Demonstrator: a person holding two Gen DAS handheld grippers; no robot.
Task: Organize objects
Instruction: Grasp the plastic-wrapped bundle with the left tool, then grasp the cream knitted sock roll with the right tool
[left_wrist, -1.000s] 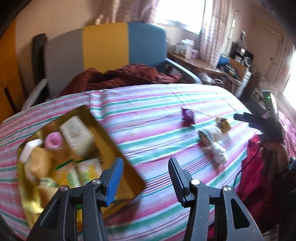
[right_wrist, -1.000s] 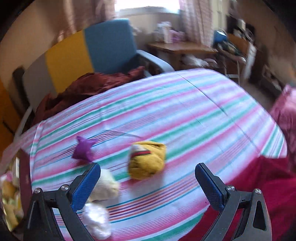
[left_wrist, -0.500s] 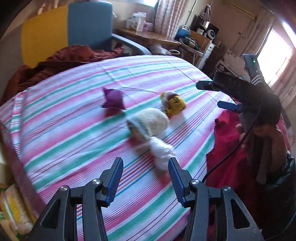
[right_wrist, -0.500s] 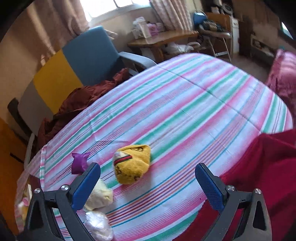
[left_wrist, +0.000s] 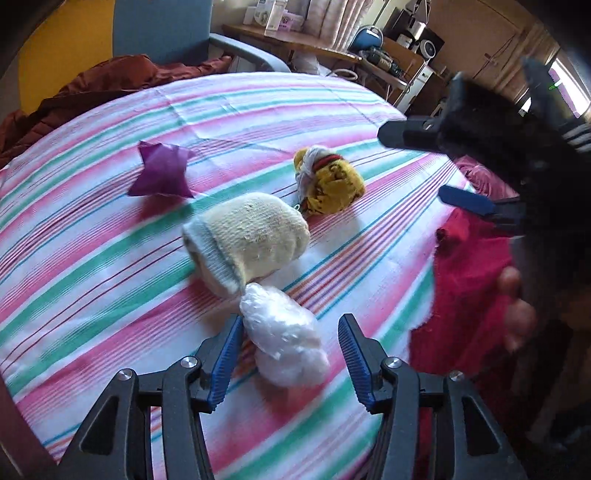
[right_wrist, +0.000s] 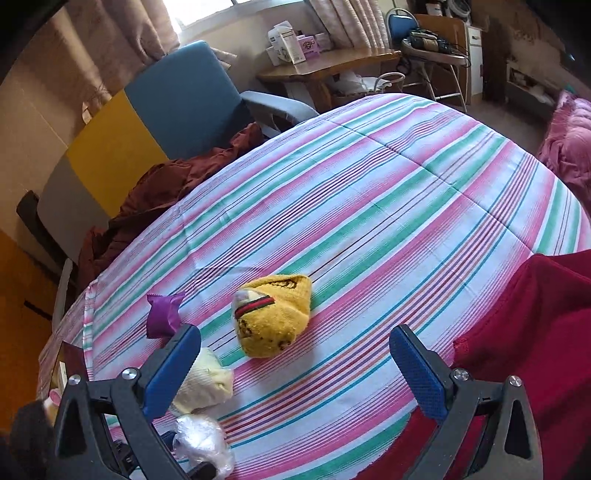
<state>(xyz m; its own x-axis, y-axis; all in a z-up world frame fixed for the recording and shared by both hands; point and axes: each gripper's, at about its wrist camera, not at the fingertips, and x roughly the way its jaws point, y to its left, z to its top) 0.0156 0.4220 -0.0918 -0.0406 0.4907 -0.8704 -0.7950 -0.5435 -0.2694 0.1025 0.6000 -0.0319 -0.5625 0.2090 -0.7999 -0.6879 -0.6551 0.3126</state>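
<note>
Several small things lie on the striped cloth (left_wrist: 92, 258): a purple star-shaped packet (left_wrist: 160, 171), a cream sock bundle (left_wrist: 251, 236), a yellow sock bundle (left_wrist: 330, 182) and a white plastic-wrapped bundle (left_wrist: 284, 336). My left gripper (left_wrist: 290, 319) hangs low over the white bundle, which lies between its jaws. The jaws are opening and the pads do not press on it. My right gripper (right_wrist: 294, 328) stands wide open just short of the yellow sock bundle (right_wrist: 273, 317), holding nothing. It also shows in the left wrist view, held by a hand (left_wrist: 517, 317).
A red garment (right_wrist: 535, 332) lies over the cloth's near right edge. A blue, yellow and grey armchair (right_wrist: 184, 96) with a maroon cloth (right_wrist: 166, 188) on it stands behind. A wooden desk (right_wrist: 332, 62) with boxes is at the back right.
The left gripper swung right, away from the golden box of packets, and sank over the white bundle. Its jaws stand slightly wider. The right gripper stayed almost in place, rolling a little.
</note>
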